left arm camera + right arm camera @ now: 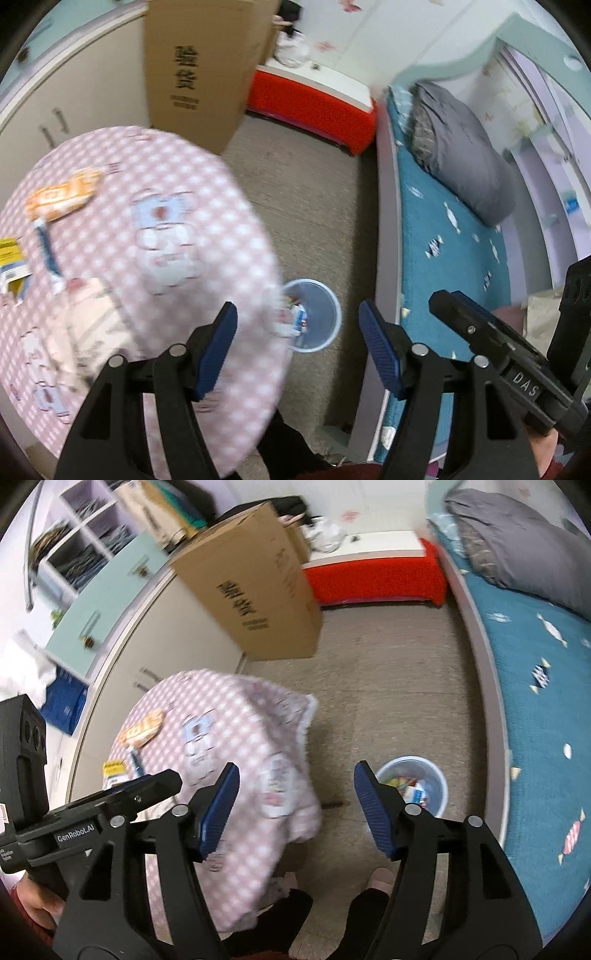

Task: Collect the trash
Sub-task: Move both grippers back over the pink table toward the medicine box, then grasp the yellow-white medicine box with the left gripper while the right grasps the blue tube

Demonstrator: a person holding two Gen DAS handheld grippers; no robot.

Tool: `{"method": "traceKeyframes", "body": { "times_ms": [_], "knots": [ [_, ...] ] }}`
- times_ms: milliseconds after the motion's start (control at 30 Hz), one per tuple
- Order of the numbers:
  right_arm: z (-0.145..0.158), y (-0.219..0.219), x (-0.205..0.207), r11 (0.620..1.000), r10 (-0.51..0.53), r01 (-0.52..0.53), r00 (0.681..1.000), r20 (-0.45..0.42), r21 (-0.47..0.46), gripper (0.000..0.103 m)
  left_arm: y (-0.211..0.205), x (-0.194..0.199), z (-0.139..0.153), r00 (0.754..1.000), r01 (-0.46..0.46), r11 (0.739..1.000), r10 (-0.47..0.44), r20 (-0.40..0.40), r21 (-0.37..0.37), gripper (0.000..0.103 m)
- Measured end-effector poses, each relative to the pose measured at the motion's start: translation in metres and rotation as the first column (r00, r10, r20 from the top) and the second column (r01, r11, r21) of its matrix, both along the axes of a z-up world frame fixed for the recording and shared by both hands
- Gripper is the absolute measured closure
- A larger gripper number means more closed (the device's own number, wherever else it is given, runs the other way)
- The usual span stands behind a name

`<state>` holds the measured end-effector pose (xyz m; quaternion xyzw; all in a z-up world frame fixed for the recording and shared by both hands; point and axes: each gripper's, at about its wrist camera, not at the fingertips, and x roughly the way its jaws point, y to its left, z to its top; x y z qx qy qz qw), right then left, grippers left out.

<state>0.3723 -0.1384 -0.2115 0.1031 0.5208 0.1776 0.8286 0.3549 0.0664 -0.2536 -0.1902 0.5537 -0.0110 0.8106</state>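
Both grippers, left [297,345] and right [293,806], hang with fingers spread apart and empty above the floor, where a pale blue wastebasket [441,786] holding wrappers stands just off the pink-checked bench's [207,206] edge.

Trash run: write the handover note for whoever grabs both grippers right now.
Left gripper: open, empty.
Right gripper: open, empty.
Bin: on the floor between the table and the bed, already holding several wrappers.
Left on the checked tablecloth: orange snack packet, blue-and-white stick packet, yellow-and-blue packet at the edge, pale pink packet.
To do: pick each up and drop it in the bin.
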Motion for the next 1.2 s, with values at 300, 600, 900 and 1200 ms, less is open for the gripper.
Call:
{"method": "traceKeyframes", "body": {
  "times_ms": [300,600,900,1200],
  "knots": [
    [-0.018,0.154,-0.020,0.990,0.142,-0.142,0.989,-0.028,0.003,0.039,0.155,-0.042,-0.010,0.981,-0.193,0.980,0.194,-0.018,0.048,0.029],
    [-0.041,0.277,-0.028,0.974,0.222,-0.223,0.974,-0.050,-0.028,0.039,0.299,-0.071,-0.050,0.915,-0.381,0.923,0.384,-0.121,0.045,0.028],
    [-0.074,0.346,-0.018,0.959,0.261,-0.270,0.960,-0.099,-0.085,0.039,0.351,-0.075,-0.099,0.892,-0.400,0.916,0.396,-0.219,0.029,0.028],
    [-0.106,0.389,-0.005,0.929,0.332,-0.349,0.933,-0.141,-0.124,0.043,0.365,-0.062,-0.121,0.911,-0.351,0.936,0.340,-0.234,-0.006,0.040]
  ]
}}
